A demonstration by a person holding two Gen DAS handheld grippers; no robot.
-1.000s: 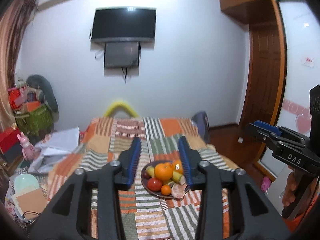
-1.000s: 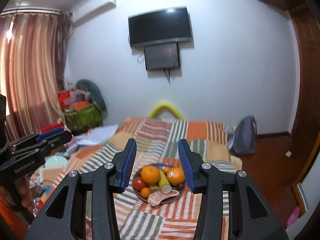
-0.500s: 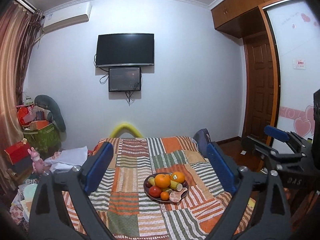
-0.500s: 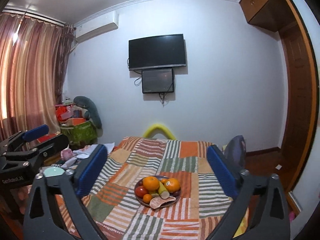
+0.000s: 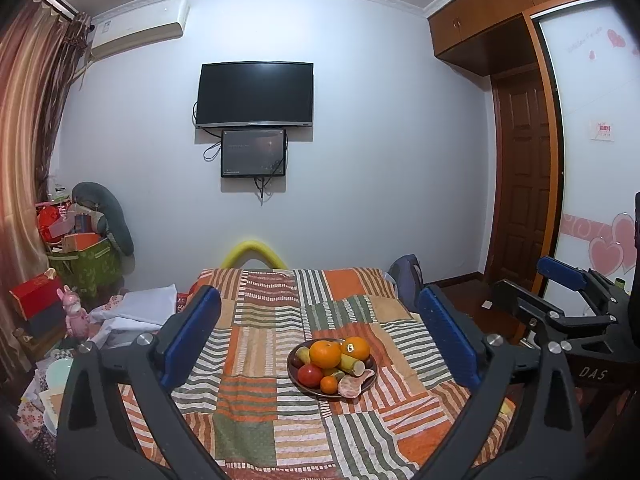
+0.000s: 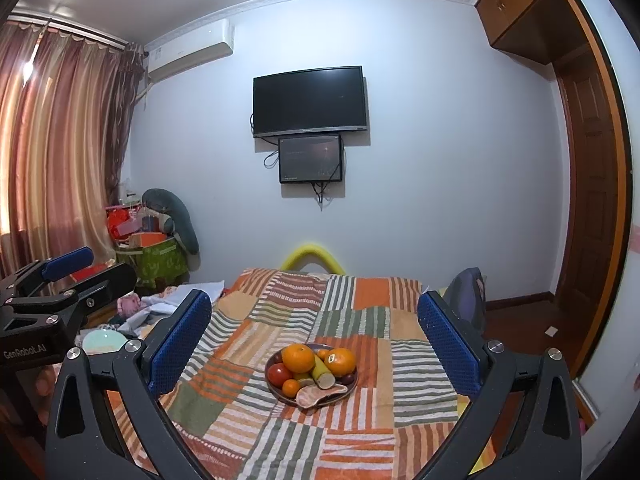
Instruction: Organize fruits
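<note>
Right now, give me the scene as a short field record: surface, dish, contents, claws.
surface: patchwork bedspread
dish: dark plate, middle of the bed
contents: two big oranges, red tomato, small orange, cut cane piece, pink slice
left claw: jaws opening, nothing between
right claw: wide open, empty
contact: none, both short of the plate

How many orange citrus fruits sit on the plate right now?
3: one large orange on top at the plate's left-centre, a stickered orange to its right, and a small orange at the front, beside the red fruit. Others may be hidden underneath.
</note>
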